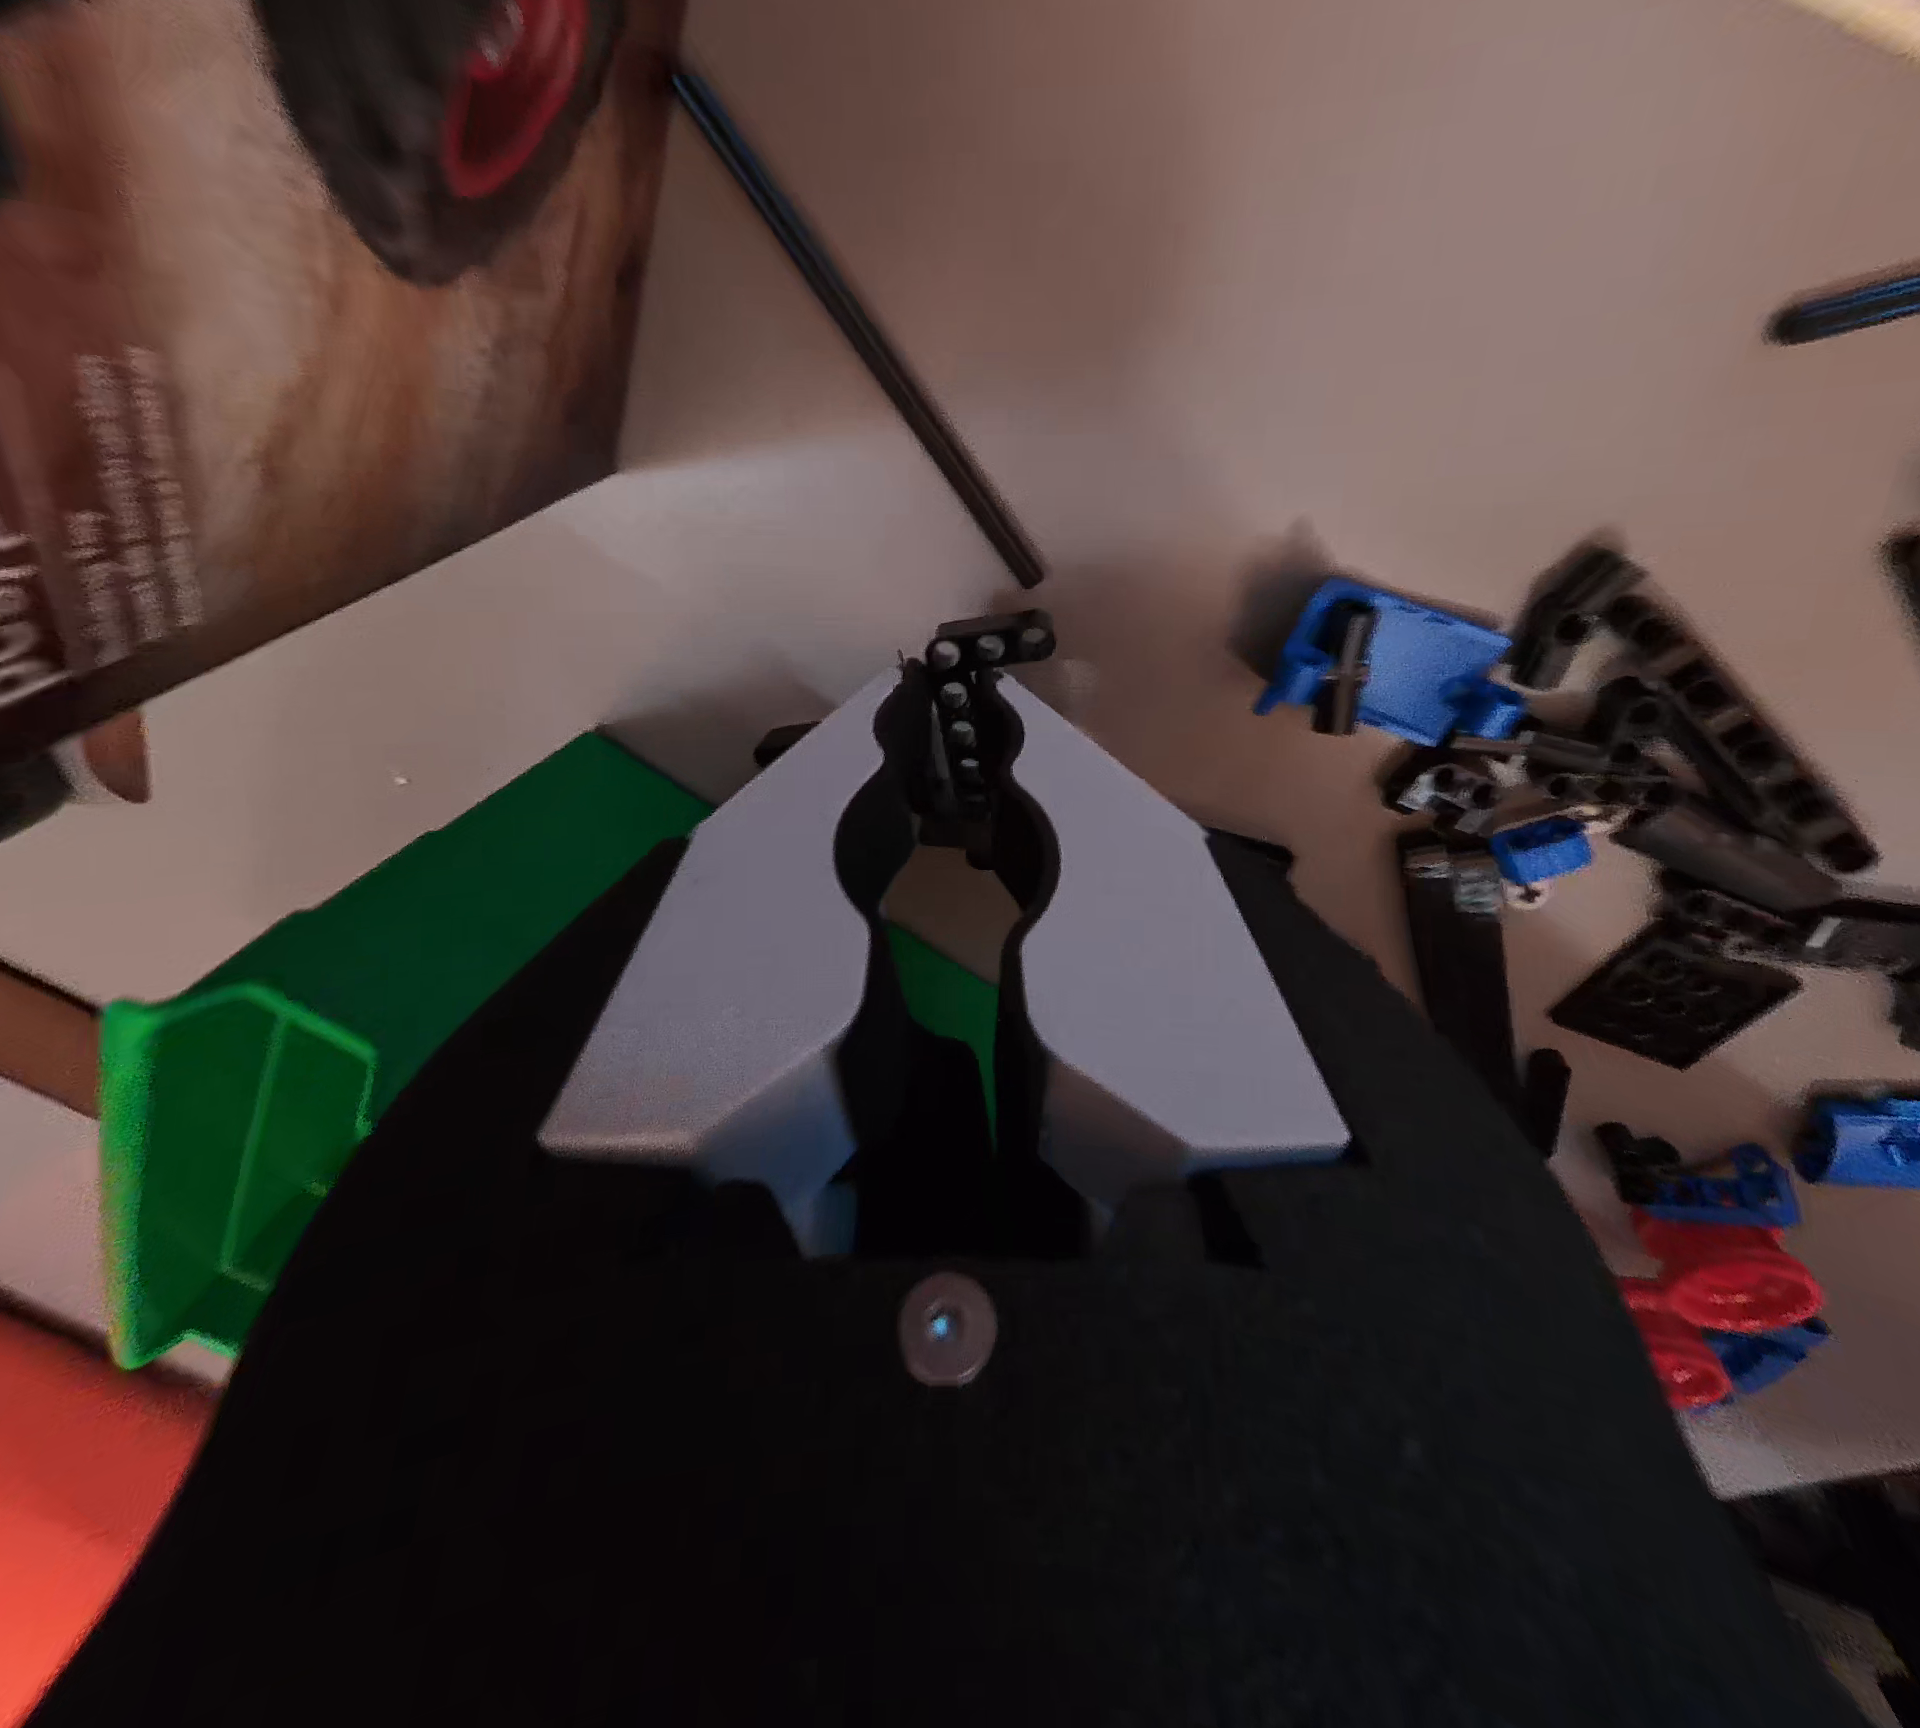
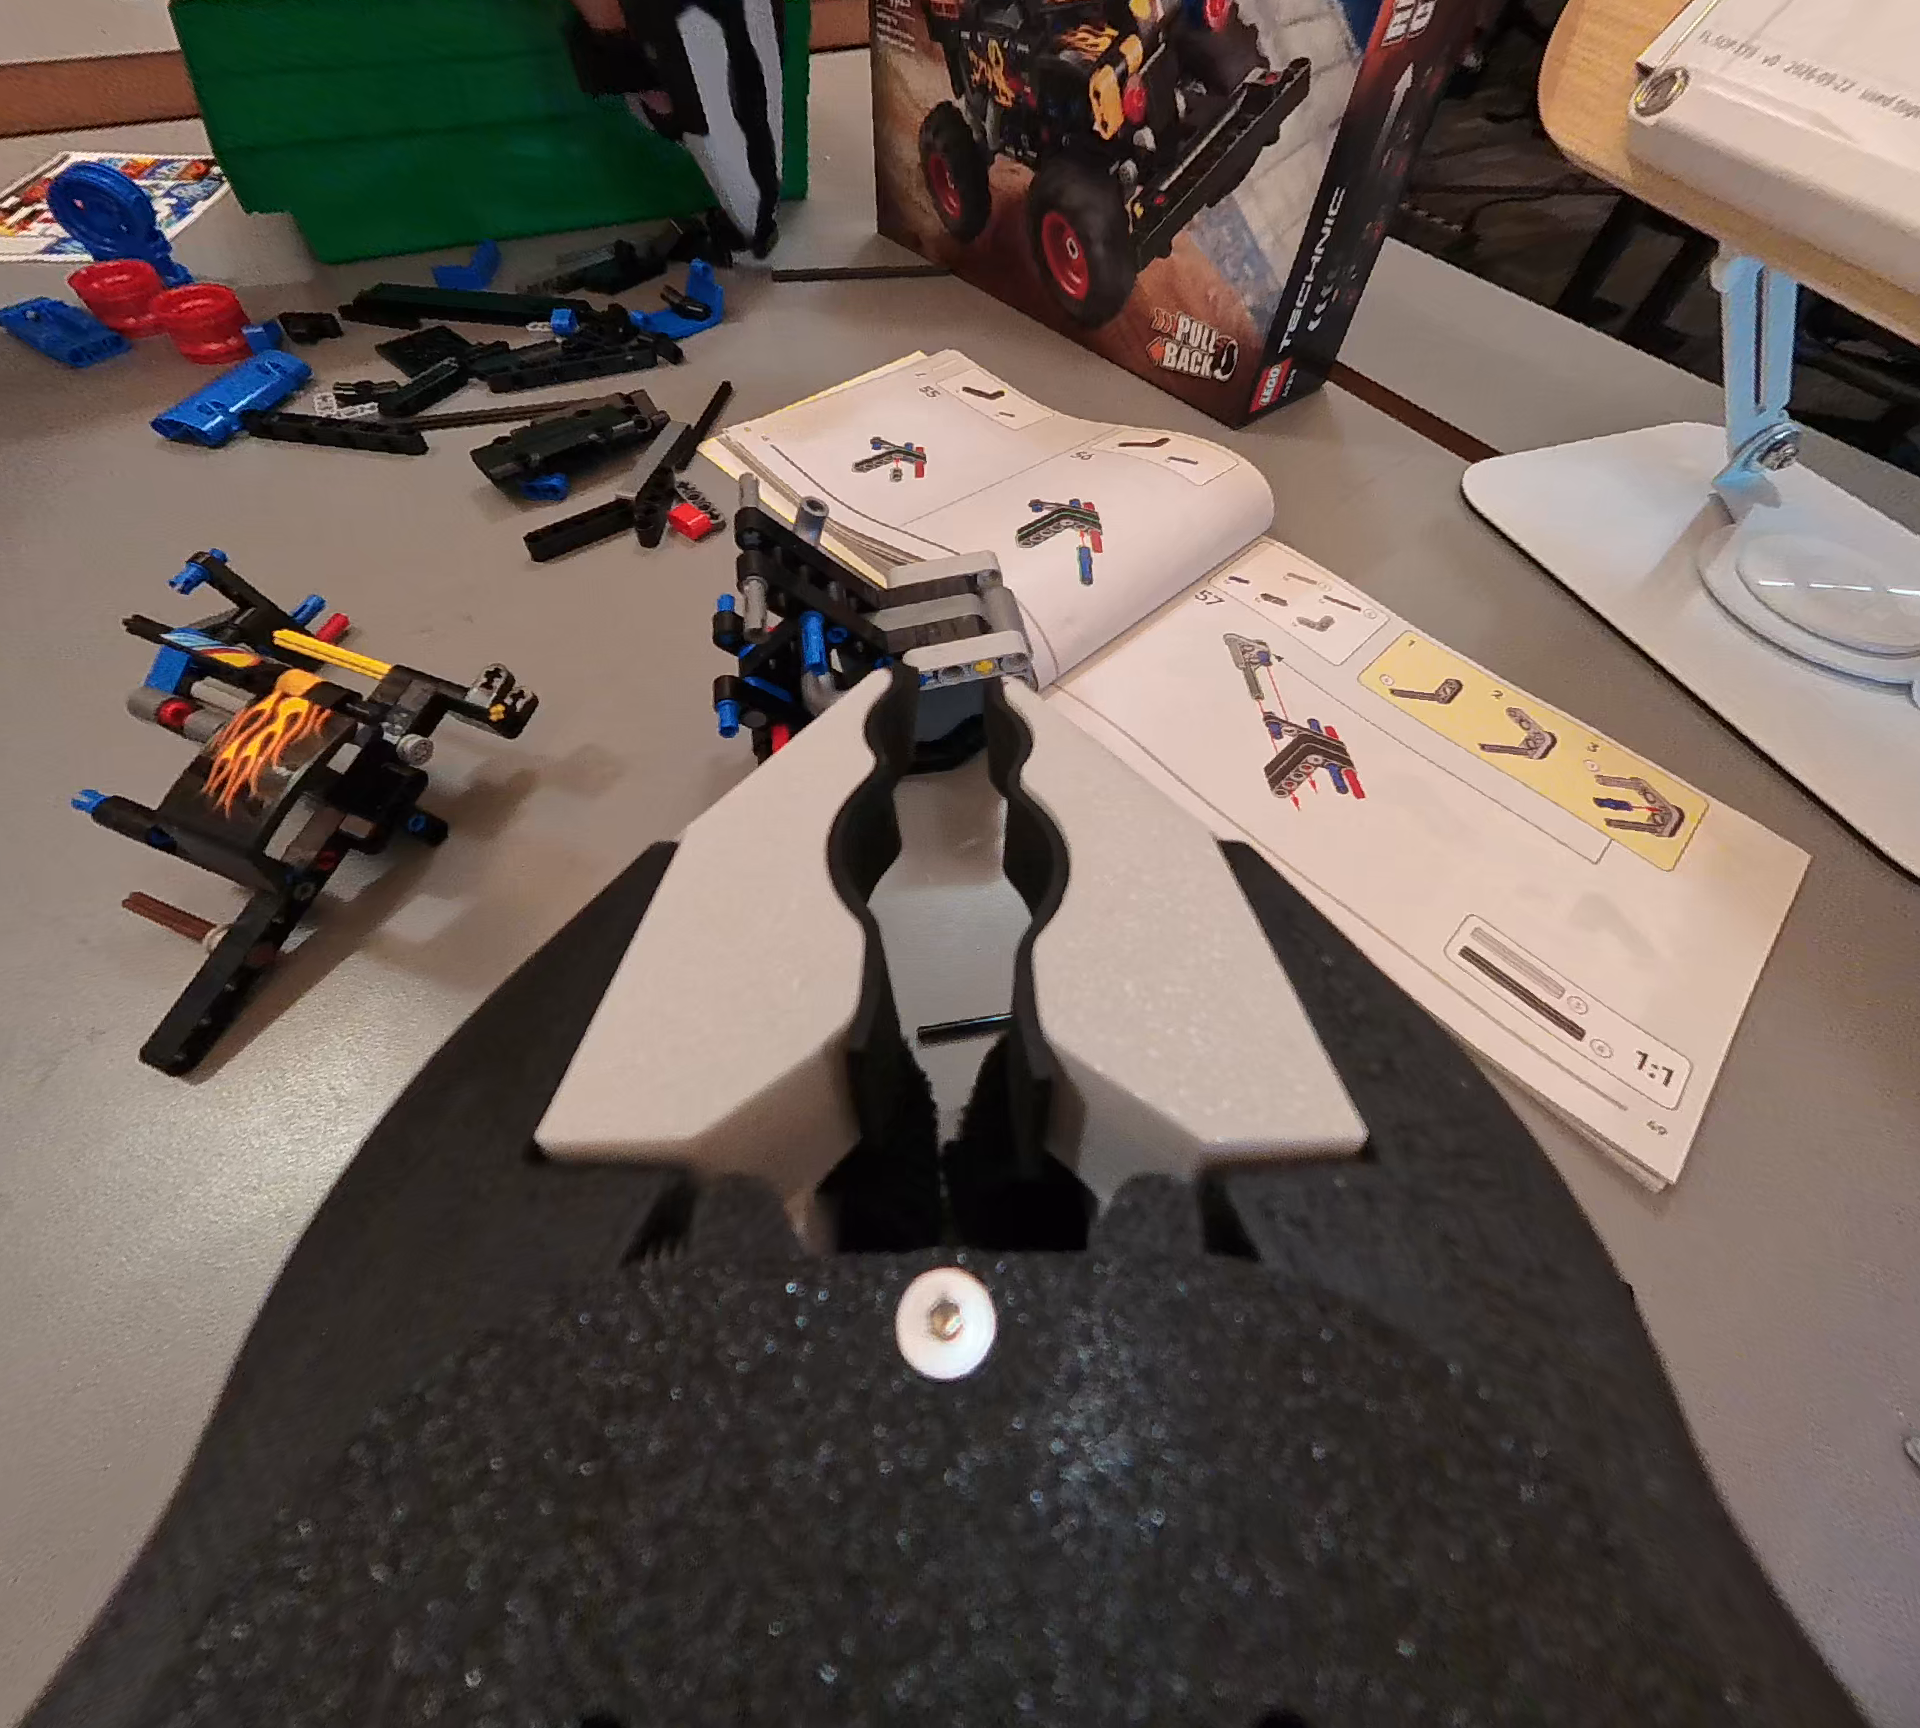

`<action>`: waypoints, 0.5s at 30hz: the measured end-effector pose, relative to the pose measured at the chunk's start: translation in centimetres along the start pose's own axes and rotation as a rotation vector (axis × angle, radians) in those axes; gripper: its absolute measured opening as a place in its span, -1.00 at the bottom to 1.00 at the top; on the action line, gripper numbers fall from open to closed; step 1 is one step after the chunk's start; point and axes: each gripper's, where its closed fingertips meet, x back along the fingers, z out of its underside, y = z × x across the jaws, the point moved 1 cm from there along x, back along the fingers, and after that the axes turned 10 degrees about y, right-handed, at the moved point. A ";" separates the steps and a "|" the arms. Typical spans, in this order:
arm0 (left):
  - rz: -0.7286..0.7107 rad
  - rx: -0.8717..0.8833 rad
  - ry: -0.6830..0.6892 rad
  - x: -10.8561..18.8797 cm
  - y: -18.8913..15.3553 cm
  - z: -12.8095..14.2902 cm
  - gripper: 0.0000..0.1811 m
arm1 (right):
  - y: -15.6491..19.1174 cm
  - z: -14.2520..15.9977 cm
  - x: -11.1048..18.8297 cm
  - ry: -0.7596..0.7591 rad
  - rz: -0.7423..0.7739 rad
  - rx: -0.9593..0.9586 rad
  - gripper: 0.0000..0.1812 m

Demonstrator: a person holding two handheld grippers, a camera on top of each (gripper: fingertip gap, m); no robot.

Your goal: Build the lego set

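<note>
A: What's my left gripper (image 1: pixel 961 722) got?
B: Jaws nearly closed on a black L-shaped beam (image 1: pixel 971 712), frame centre. Long axis runs along the fingers, pointing away from cam; short leg turns right at the far tip.
A: And my right gripper (image 2: pixel 940 702)?
B: Narrow gap, tips either side of the grey end of the chassis sub-assembly (image 2: pixel 831 629) by the instruction booklet (image 2: pixel 1351 743). Can't tell if it's clamped.
A: Containers?
B: Green bin (image 2: pixel 416 109) upper left in right view; contents hidden. Lego box (image 2: pixel 1143 68) stands upright, top centre. Loose parts (image 2: pixel 499 369) lie on the table (image 2: pixel 623 847) in front of the bin.
</note>
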 end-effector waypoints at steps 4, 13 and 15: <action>-0.041 0.026 -0.277 6.9 -3.2 -1.3 -0.93 | -0.1 -0.1 0.1 -0.005 0.001 -0.006 -0.87; 0.212 -0.090 -0.650 14.0 -28.2 1.2 -0.93 | 0.2 -0.9 0.8 -0.031 0.003 0.012 -0.87; 0.162 -0.048 -0.600 11.0 -30.7 1.0 -0.93 | 0.3 -1.0 0.9 -0.033 0.002 0.015 -0.87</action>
